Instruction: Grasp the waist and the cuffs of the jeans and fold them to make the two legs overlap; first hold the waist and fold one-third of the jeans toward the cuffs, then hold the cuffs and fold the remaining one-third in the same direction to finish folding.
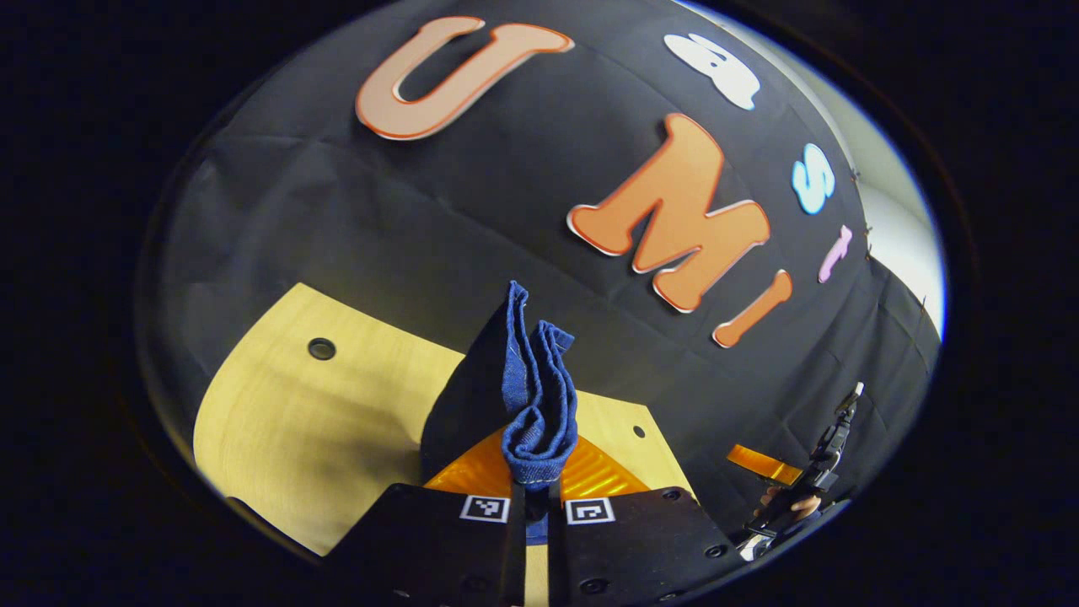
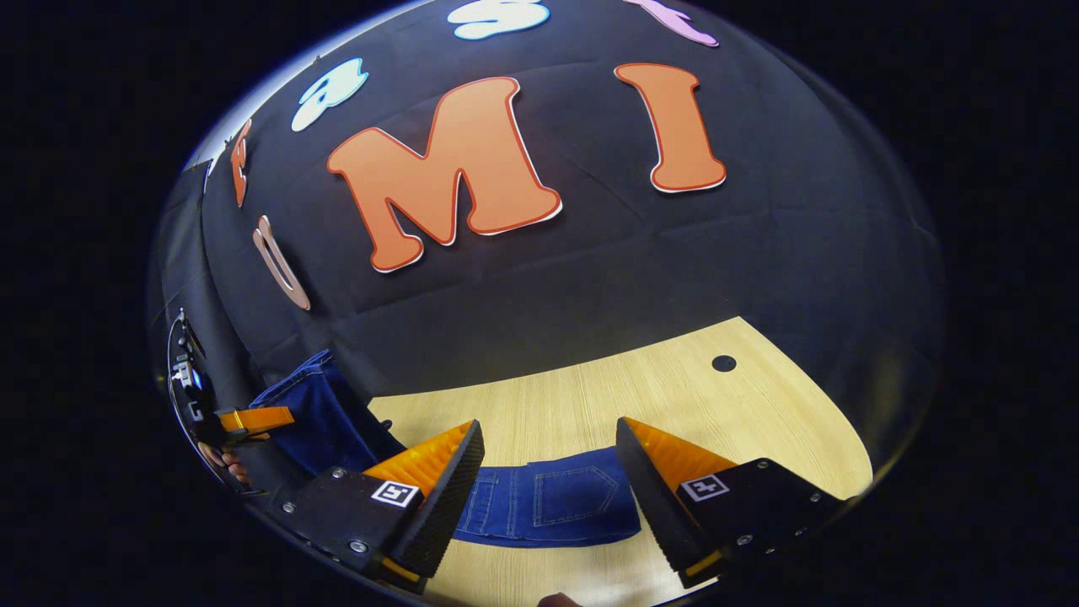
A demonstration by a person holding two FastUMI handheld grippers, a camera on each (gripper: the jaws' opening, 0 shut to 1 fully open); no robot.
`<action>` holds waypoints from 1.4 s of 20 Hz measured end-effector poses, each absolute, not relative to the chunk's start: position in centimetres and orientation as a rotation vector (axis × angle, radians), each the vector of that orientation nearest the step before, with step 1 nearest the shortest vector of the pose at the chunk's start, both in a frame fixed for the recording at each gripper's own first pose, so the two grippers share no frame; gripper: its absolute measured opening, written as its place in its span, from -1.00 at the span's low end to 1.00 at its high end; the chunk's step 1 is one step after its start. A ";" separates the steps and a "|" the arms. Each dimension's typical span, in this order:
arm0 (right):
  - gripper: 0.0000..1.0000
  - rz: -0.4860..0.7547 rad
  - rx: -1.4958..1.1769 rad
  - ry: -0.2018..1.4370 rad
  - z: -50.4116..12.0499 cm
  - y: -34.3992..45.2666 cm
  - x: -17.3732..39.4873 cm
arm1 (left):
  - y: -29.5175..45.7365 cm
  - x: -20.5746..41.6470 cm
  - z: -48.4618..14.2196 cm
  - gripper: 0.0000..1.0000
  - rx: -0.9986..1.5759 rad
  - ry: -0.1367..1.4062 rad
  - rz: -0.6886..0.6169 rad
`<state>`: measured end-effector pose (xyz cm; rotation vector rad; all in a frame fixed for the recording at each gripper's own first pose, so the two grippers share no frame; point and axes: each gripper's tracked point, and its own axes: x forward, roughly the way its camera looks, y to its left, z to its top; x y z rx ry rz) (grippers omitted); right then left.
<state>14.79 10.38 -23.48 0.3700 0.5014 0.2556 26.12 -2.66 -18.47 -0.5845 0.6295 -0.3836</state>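
A black cloth wall rises behind a pale wooden counter point(image 2: 590, 405) in the booth, with a small round hole near the counter's far edge in both views.

In the left gripper view, the left gripper point(image 1: 537, 493) at the bottom centre has its jaws closed tight on a bunched edge of the jeans point(image 1: 537, 396), and the denim stands up in folds between the fingers toward the middle of the frame. Whether that edge is cuff or waist cannot be told. The right gripper point(image 1: 813, 476), with the hand holding it, shows small at the lower right.

In the right gripper view, the right gripper point(image 2: 550, 472) hangs over the counter at the bottom of the frame with its jaws wide apart and holding nothing. Between its fingers lies a flat part of the jeans point(image 2: 552, 502), a back pocket facing up, which puts the waist end just below it. At the lower left more denim rises toward the left gripper point(image 2: 244, 419).

The work appears to be at the first step, taking hold of both ends so the legs can be laid one over the other. The next move likely calls for the right gripper to come down onto the waist edge by the pocket and close on it, catching the whole thickness of cloth, before both ends are carried across together.
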 end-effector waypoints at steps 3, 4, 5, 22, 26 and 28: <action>0.94 0.257 0.376 0.511 -24.2 9.2 15.0 | -6.6 26.5 -18.1 -0.79 -0.553 0.643 -0.425; 0.94 0.256 0.380 0.512 -24.3 8.7 15.0 | -7.9 26.3 -18.0 -0.79 -0.543 0.650 -0.438; 0.94 0.259 0.385 0.510 -24.4 8.5 15.1 | -9.2 26.3 -18.0 -0.79 -0.530 0.657 -0.453; 0.95 0.227 0.453 0.527 -27.9 1.4 16.1 | -27.8 25.3 -24.7 -0.79 -0.263 0.894 -0.556; 0.94 0.227 0.449 0.525 -28.1 0.6 16.3 | -31.3 24.2 -26.4 -0.59 -0.188 0.925 -0.588; 0.94 0.234 0.439 0.521 -28.0 0.6 16.4 | -32.2 23.3 -26.2 -0.20 -0.170 0.926 -0.614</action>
